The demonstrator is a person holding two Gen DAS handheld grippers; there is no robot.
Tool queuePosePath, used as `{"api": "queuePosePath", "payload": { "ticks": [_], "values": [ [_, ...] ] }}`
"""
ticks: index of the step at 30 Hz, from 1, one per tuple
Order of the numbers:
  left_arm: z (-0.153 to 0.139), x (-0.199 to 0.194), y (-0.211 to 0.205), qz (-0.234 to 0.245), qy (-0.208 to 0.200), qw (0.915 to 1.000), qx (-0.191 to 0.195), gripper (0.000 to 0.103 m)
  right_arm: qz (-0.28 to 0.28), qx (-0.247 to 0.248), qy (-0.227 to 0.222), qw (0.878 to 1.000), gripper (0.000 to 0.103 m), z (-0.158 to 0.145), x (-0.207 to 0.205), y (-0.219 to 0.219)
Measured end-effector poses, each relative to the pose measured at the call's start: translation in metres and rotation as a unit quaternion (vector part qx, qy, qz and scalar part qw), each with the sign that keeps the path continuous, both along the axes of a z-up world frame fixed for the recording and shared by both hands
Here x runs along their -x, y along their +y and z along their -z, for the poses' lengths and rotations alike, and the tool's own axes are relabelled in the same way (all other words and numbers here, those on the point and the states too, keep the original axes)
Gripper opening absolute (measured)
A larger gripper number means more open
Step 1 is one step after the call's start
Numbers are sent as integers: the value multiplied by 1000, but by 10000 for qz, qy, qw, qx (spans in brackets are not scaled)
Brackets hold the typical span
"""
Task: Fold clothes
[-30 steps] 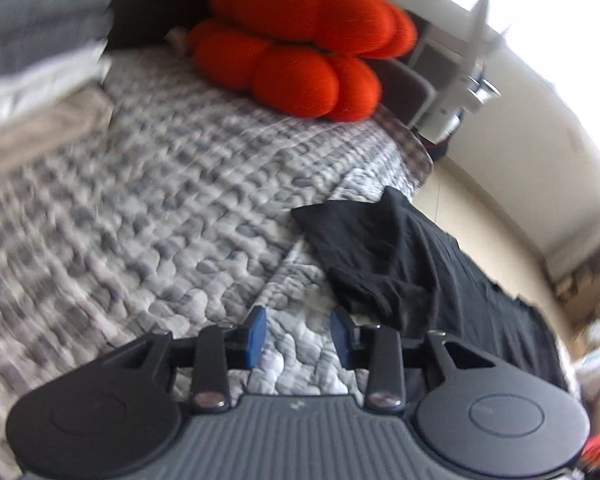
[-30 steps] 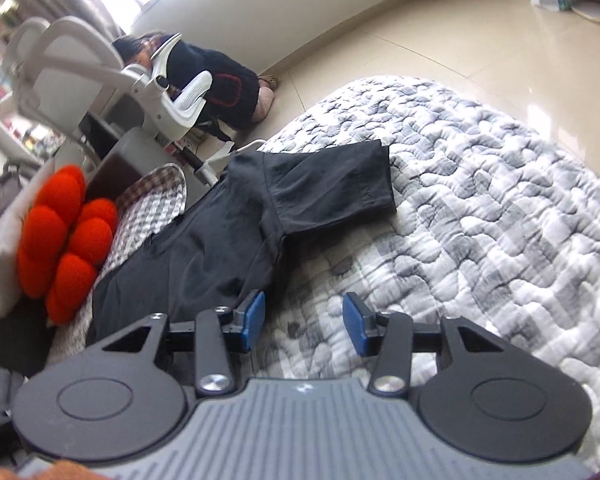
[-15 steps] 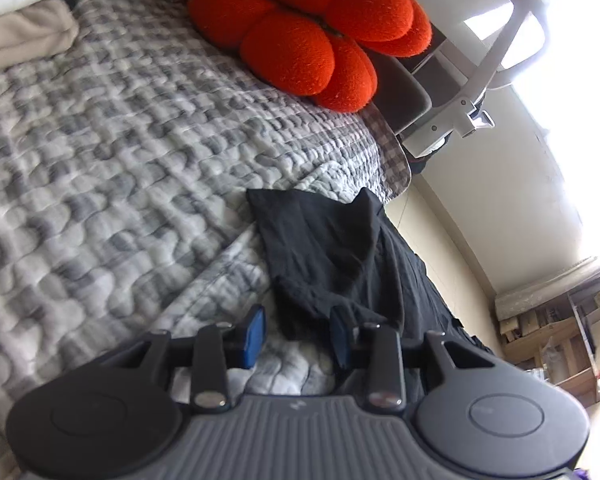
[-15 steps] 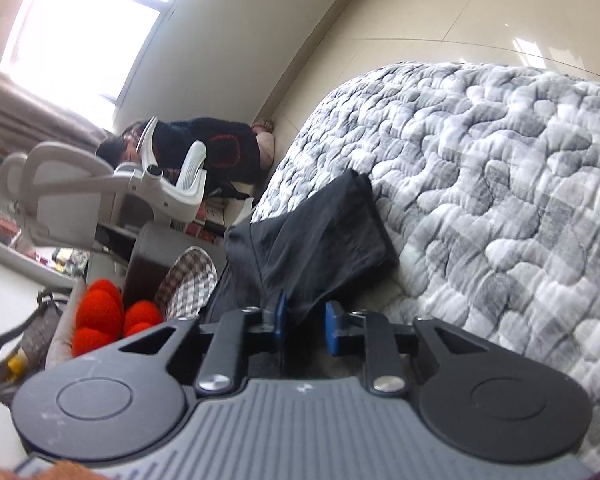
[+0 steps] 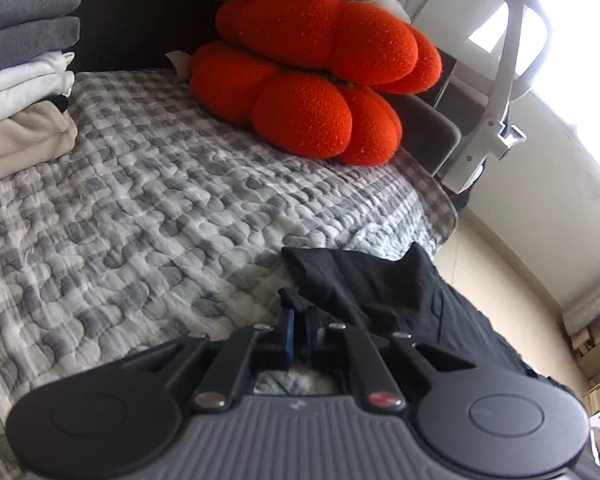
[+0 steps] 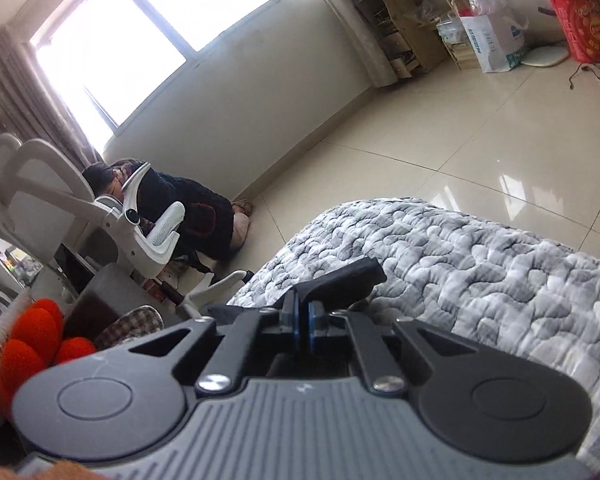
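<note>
A black T-shirt (image 5: 384,288) lies on the grey quilted bed (image 5: 140,220), trailing toward the bed's right edge. My left gripper (image 5: 298,320) is shut on a fold of the black shirt near one sleeve. In the right wrist view my right gripper (image 6: 302,314) is shut on the other sleeve of the black shirt (image 6: 348,278), which sticks up just past the fingertips above the quilt (image 6: 480,264). Most of the shirt is hidden behind the gripper body in that view.
An orange pumpkin cushion (image 5: 316,96) lies at the head of the bed. A stack of folded clothes (image 5: 20,72) sits at the far left. A white office chair (image 6: 80,208) stands beside the bed. A person (image 6: 188,208) sits on the tiled floor (image 6: 460,140).
Both grippers went from open to shut, each closing on the black shirt. The right gripper has lifted its sleeve off the quilt and tilted up toward the room.
</note>
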State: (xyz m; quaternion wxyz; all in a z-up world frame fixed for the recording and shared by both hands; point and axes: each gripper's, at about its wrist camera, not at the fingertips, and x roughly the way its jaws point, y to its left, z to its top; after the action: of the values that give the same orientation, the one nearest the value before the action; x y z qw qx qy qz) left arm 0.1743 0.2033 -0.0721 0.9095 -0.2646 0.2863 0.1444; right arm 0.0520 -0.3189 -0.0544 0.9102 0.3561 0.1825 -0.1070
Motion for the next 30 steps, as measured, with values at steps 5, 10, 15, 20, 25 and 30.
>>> {"api": "queuePosePath", "payload": {
  "ticks": [5,10,15,20,25,30],
  "values": [
    [-10,5,-11,295,81,9990,-314,26,-143,-7,261,9996,16,4,-10,11],
    [-20,19,-23,841,170,9952,-463,49,-275,-164,251,9992,53,-4,-13,19],
    [-23,35,-38,1074,450,9900,-798,51,-480,-89,352,9982,53,-12,-7,23],
    [-22,45,-40,1235,622,9892,-486,52,-675,-158,643,9955,53,-14,0,26],
    [-20,54,-46,1391,769,9869,-260,52,-905,-360,1008,9901,53,-13,10,28],
    [-20,64,-57,1550,824,9841,-268,53,-1196,-445,1439,9813,53,-6,16,36]
  ]
}}
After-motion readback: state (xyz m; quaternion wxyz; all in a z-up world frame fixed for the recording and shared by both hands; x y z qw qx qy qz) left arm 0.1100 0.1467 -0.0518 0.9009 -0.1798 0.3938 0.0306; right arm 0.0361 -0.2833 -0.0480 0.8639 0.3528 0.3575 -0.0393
